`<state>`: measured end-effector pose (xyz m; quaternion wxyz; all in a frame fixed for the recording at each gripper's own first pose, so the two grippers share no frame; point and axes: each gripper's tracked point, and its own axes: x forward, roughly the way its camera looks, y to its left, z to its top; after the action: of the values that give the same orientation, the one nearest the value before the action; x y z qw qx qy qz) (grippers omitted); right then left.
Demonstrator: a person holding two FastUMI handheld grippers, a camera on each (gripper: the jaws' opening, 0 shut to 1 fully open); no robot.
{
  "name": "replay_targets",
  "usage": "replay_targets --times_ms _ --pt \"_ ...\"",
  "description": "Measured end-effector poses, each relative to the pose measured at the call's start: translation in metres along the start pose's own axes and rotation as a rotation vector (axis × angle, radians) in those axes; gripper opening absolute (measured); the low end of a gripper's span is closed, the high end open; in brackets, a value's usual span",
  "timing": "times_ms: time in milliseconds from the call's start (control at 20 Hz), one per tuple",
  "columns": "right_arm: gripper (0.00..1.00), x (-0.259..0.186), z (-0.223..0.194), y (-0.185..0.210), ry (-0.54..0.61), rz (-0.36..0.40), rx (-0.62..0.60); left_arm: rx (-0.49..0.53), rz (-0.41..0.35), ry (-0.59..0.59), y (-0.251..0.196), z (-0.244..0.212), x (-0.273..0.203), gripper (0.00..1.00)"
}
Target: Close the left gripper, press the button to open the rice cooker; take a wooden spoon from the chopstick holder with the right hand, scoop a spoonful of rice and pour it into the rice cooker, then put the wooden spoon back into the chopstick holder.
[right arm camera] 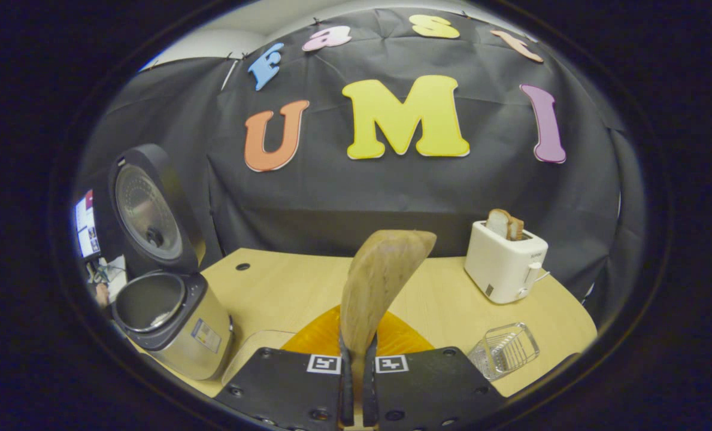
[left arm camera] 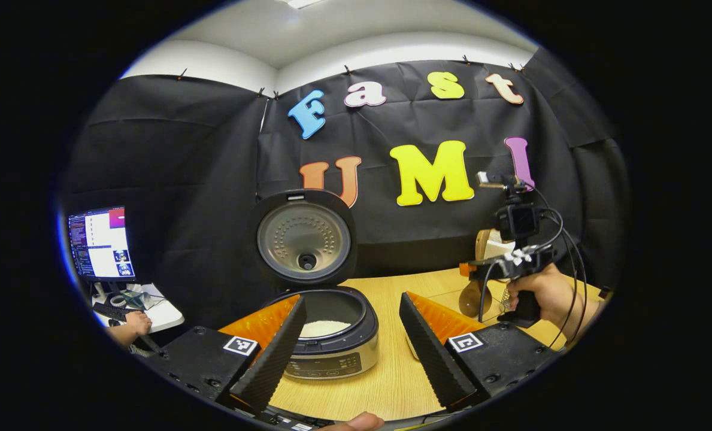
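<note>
**Spoon gripped, cooker lid up**

Right gripper view: right tool clamped tight on the wooden spoon, both fingers pressing its handle; bowl of the spoon stands up, tilted slightly right. Rice cooker is the landmark, on the worktop to the spoon's left, lid raised upright. Clear wire-like container lies well right of the cooker. Farther back, white toaster with bread slices in it.

Left gripper view: left tool spread wide, holding nothing, fingers either side of the cooker. White rice sits in the inner pot. Right of the cooker, a hand holds the other tool. Left of the cooker, beyond the worktop, a monitor.
</note>
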<state>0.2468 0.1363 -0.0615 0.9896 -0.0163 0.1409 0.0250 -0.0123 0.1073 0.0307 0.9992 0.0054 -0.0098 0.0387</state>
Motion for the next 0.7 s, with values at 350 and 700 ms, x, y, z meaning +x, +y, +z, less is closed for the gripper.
replay_targets --times_ms 350,700 --pt "0.06 0.023 -0.043 -0.011 0.021 -0.072 -0.118 0.004 0.001 0.004 -0.003 0.0 0.001 1.0" --pt "0.07 0.005 -0.057 -0.003 -0.013 -0.096 -0.173 0.021 -0.015 0.002 -0.012 -0.001 0.002 0.99"
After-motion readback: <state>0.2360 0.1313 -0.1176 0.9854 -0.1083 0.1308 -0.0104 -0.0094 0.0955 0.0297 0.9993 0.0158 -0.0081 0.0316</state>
